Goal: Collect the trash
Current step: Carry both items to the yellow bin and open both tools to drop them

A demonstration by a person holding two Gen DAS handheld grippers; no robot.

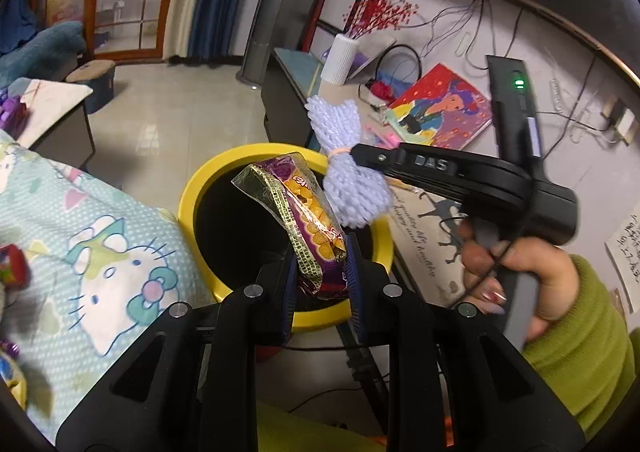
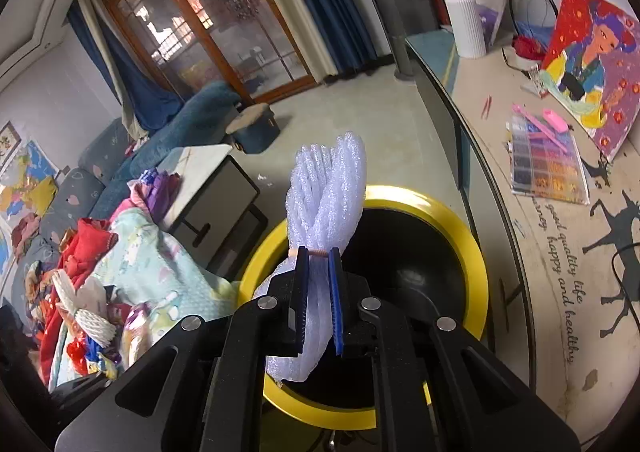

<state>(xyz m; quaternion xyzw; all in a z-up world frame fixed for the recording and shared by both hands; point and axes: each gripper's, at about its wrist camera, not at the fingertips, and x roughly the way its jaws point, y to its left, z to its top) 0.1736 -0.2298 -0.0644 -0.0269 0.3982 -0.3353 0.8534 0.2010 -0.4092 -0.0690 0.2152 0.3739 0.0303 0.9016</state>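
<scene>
My left gripper (image 1: 322,242) is shut on a purple and yellow snack wrapper (image 1: 304,219) and holds it above the open yellow-rimmed black trash bin (image 1: 200,187). My right gripper (image 2: 318,254) is shut on a white foam fruit net (image 2: 326,187) tied with a rubber band, held over the same bin (image 2: 476,252). In the left wrist view the right gripper (image 1: 354,149) reaches in from the right with the foam net (image 1: 340,159) over the bin's far rim.
A bed with a Hello Kitty blanket (image 1: 100,244) lies left of the bin, with several wrappers and clothes on it (image 2: 88,312). A desk (image 2: 560,252) with a bead box, a painting (image 2: 592,63) and a white vase (image 2: 468,27) stands to the right.
</scene>
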